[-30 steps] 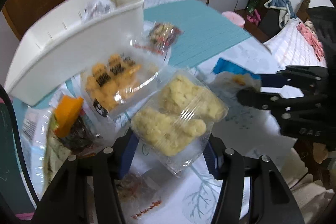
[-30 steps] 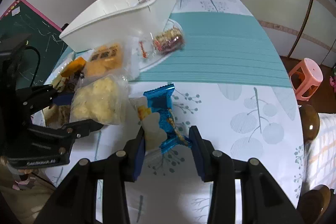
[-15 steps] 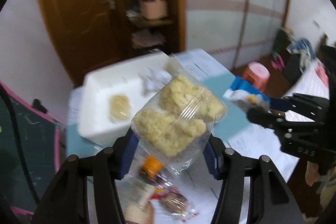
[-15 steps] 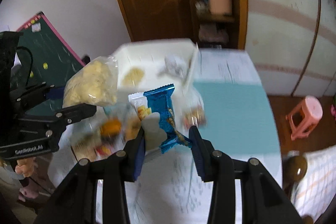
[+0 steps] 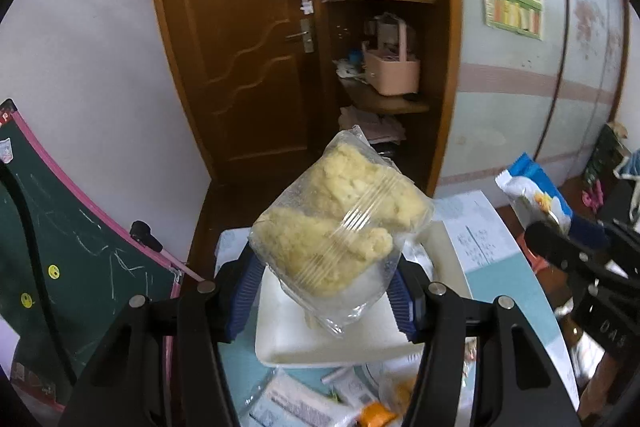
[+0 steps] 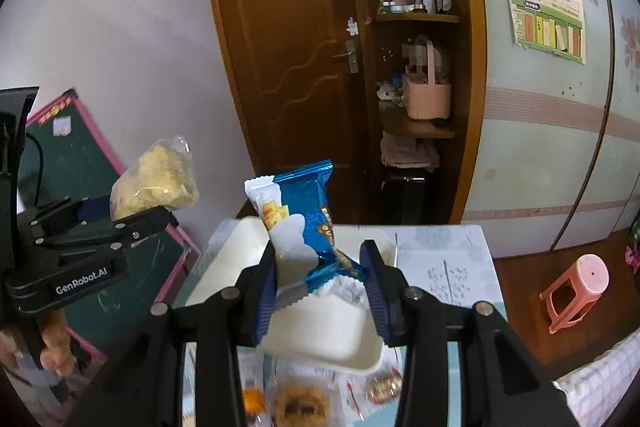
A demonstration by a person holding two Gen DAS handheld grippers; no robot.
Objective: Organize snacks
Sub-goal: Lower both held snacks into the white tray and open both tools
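Door (image 5: 240, 39), shelf (image 6: 416, 131) behind tray (image 5: 320, 343)

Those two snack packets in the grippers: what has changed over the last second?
Both were lifted off the table: the clear bag of yellow crumbly snacks and the blue-and-white foil packet now hang above the white plastic bin. Both grips stayed shut.
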